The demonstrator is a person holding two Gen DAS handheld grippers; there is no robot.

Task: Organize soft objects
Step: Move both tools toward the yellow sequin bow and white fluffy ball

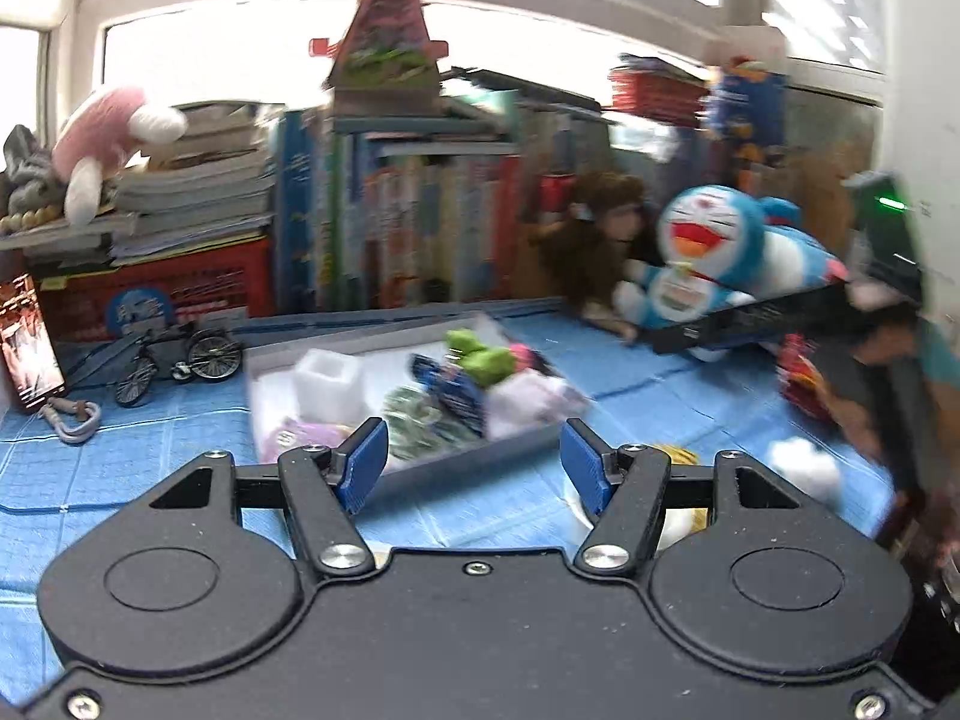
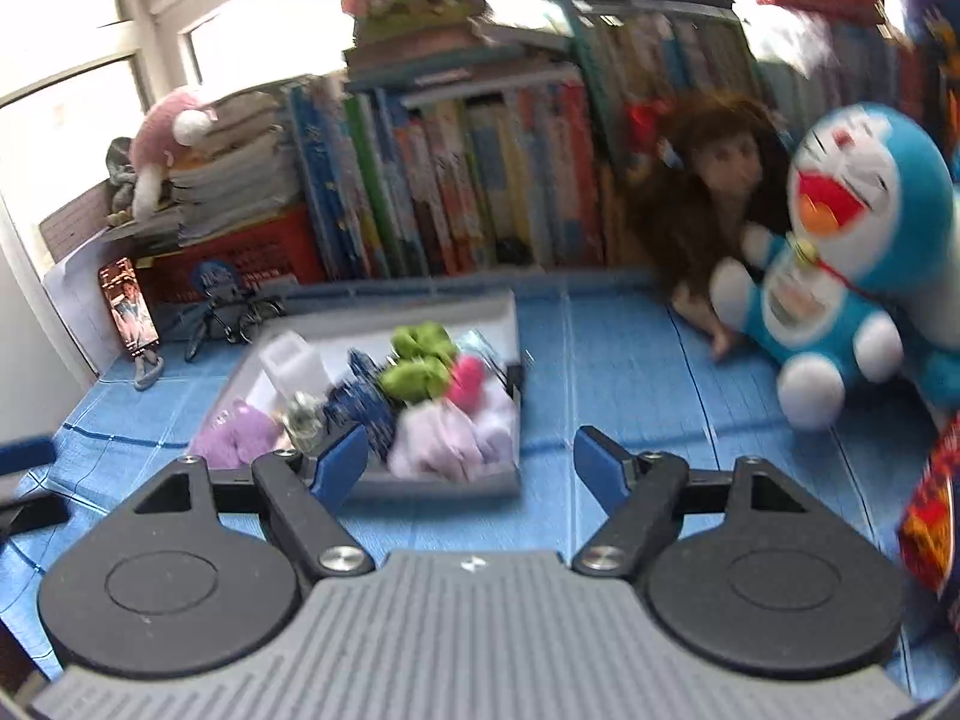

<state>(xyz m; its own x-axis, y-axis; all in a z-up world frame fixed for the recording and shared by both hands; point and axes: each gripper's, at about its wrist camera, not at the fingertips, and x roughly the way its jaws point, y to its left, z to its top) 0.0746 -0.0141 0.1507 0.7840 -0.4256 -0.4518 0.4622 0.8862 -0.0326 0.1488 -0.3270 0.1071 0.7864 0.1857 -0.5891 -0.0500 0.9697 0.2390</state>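
We hold the left claw point(image 1: 474, 462) with its blue pads apart and nothing between them; the right claw point(image 2: 471, 468) is likewise spread wide and empty. Both hover low over the desk, apparently between picks.

Directly ahead of both claws sits the shallow grey cardboard tray point(image 2: 510, 315), which serves as the collection point: it already contains a green plush piece point(image 2: 420, 360), a pink soft item point(image 2: 467, 381), pale lilac fabric bundles point(image 2: 450, 438), a dark blue patterned pouch point(image 2: 360, 402) and a white square holder point(image 2: 294, 363). We judge the sorting to be well along.

The blue and white cat plush toy point(image 2: 840, 252) lies ahead and to the right of the right claw, outside the tray, leaning beside a brown-haired doll point(image 2: 720, 180). We judge it the next candidate; its bulk calls for a wide opening. A small white fluffy item point(image 1: 804, 468) rests just right of the left claw.

The desk is covered by a blue quilted mat point(image 2: 600, 348). Behind stand a row of upright books point(image 2: 450, 180), a red crate point(image 1: 180, 288), a miniature bicycle point(image 1: 174, 360) and a bright window point(image 1: 210, 54).
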